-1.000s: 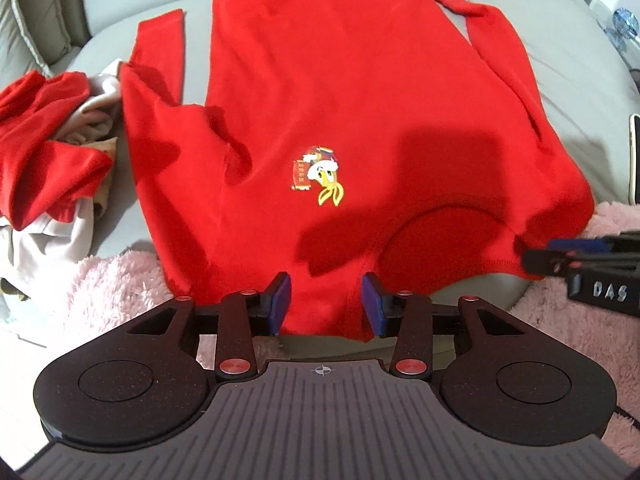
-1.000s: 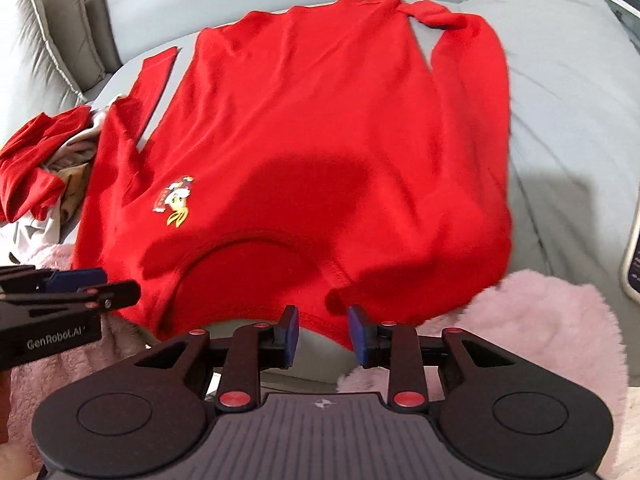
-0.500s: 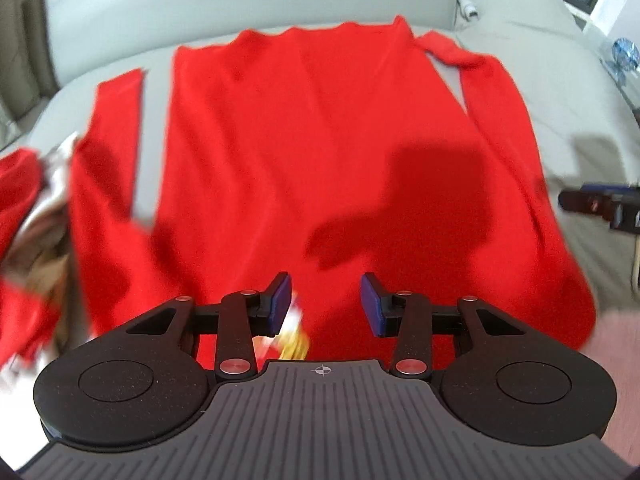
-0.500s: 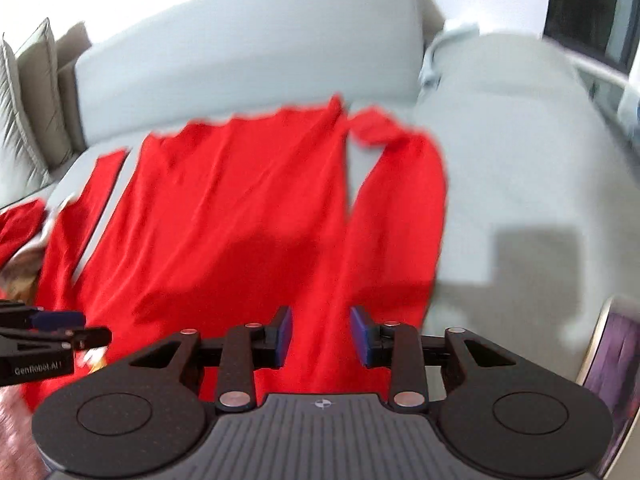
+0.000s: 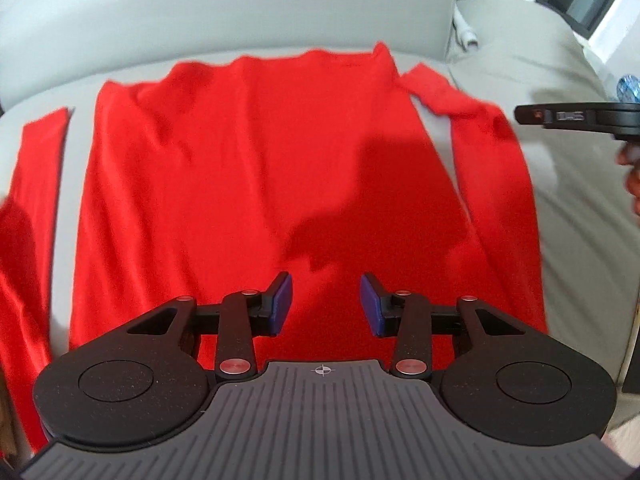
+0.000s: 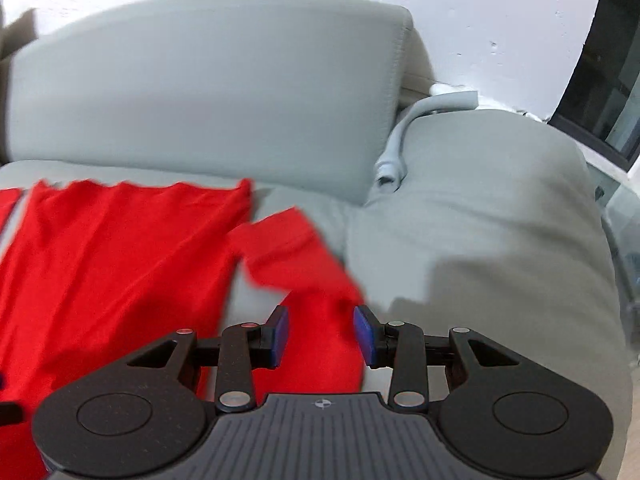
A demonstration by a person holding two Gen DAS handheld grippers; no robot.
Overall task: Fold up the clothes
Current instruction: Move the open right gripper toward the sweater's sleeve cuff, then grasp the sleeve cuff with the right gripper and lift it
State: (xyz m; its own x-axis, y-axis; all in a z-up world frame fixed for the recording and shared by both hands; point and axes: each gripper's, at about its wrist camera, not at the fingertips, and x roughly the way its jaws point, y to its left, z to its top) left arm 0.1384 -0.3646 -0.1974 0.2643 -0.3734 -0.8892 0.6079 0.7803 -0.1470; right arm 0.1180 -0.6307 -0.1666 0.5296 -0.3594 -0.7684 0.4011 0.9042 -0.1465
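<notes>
The left gripper (image 5: 326,304) was released, blue pads apart over the lower middle of the red shirt (image 5: 256,184); the shirt lay spread flat on the grey sofa (image 5: 568,184), its hem toward the top of the frame; the right gripper (image 6: 320,336) also gaped, holding nothing, above the red sleeve (image 6: 304,280) at lower centre; the sofa's backrest (image 6: 208,92) filled the upper left.

The shirt (image 5: 256,184) lies flat on the sofa seat (image 5: 572,208), backrest (image 6: 200,92) behind it.
</notes>
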